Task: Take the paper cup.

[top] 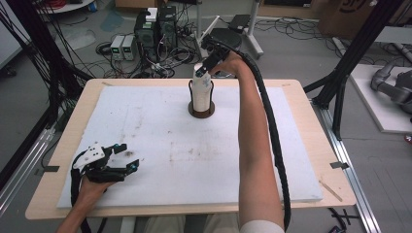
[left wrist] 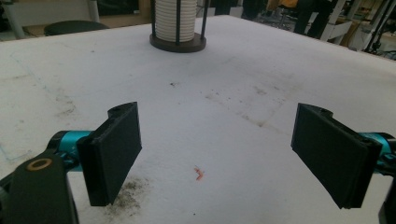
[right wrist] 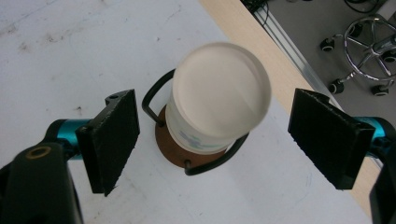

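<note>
My right tool hangs wide open, empty, over the cup stack; I'd centre, probably lower first. Left tool open, empty.

Right gripper above cup stack — jaws apart

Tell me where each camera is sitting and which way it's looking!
High view: above the person's side of the table, looking forward and down; both forearms, the left tool and right tool show.
Left gripper view: rides the left tool, low over the white mat, looking across it toward the cup stack; its two black jaws show, wide apart.
Right gripper view: rides the right tool, looking down on the cup stack in its holder; jaws open either side.
All three share the cup stack.
</note>
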`<action>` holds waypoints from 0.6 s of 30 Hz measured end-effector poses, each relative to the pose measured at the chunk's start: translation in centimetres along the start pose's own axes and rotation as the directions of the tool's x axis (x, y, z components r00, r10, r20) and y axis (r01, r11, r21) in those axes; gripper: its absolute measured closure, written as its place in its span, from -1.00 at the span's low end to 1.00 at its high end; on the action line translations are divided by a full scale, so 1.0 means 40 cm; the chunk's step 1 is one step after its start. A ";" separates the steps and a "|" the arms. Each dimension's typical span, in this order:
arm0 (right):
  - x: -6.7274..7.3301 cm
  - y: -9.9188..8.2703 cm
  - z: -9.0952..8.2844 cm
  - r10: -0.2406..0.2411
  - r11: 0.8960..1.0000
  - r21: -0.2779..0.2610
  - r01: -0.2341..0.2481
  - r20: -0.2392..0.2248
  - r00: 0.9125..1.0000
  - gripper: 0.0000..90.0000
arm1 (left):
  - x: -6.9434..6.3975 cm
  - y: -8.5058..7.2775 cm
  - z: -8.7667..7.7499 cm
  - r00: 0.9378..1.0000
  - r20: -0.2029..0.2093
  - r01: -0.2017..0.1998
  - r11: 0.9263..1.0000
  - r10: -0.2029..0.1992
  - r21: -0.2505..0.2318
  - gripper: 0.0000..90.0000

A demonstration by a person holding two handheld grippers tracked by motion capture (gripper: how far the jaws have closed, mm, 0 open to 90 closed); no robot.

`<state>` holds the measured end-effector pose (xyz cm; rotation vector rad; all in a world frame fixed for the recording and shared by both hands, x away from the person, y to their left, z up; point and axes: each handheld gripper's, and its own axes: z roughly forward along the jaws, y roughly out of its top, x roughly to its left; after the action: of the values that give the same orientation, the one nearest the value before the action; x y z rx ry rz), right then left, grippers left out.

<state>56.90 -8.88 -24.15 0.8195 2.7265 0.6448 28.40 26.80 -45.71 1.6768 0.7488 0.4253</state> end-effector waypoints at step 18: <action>0.002 0.020 0.030 0.020 0.999 0.033 -0.021 0.020 1.000 -0.42 | -0.001 0.000 0.001 1.000 0.005 -0.001 1.000 0.001 0.005 -0.65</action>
<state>57.59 -7.81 -24.82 0.8578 2.7211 0.5944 28.41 26.73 -45.71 1.6824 0.7459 0.4197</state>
